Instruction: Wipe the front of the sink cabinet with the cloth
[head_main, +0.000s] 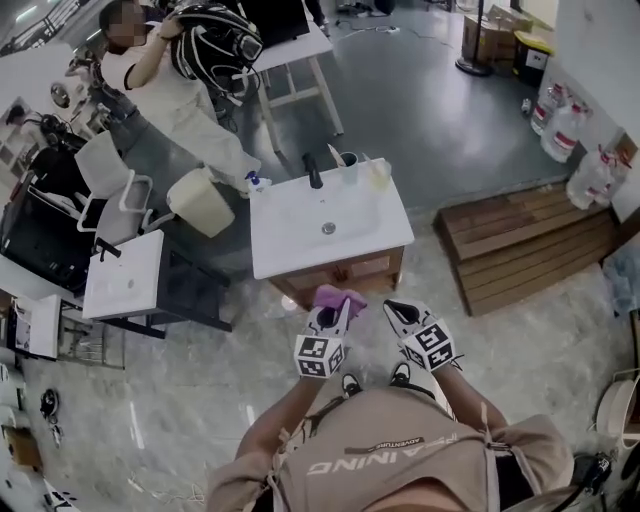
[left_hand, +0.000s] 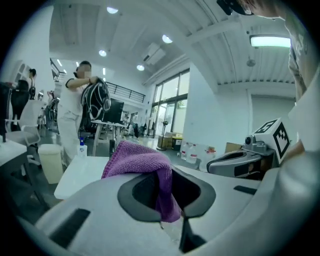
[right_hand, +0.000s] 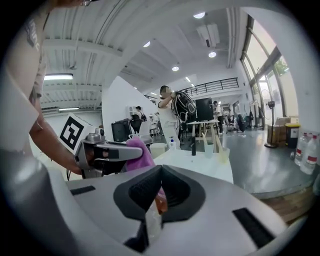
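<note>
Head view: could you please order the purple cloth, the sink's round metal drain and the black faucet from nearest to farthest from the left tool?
1. The purple cloth, gripped in the left tool, before the wooden sink cabinet.
2. The round metal drain, mid-basin in the white sink top.
3. The black faucet, at the sink's rear edge.

Workshop hall: desk (head_main: 292, 52), freestanding sink cabinet (head_main: 345, 272)

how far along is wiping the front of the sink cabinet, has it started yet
Done: the cloth is picked up and clamped in the left gripper. In hand: it is held close to the upper front of the sink cabinet; whether it touches the wood cannot be told. Left: the wiping itself, since nothing shows the front has been wiped. The right gripper is shut and empty alongside.
</note>
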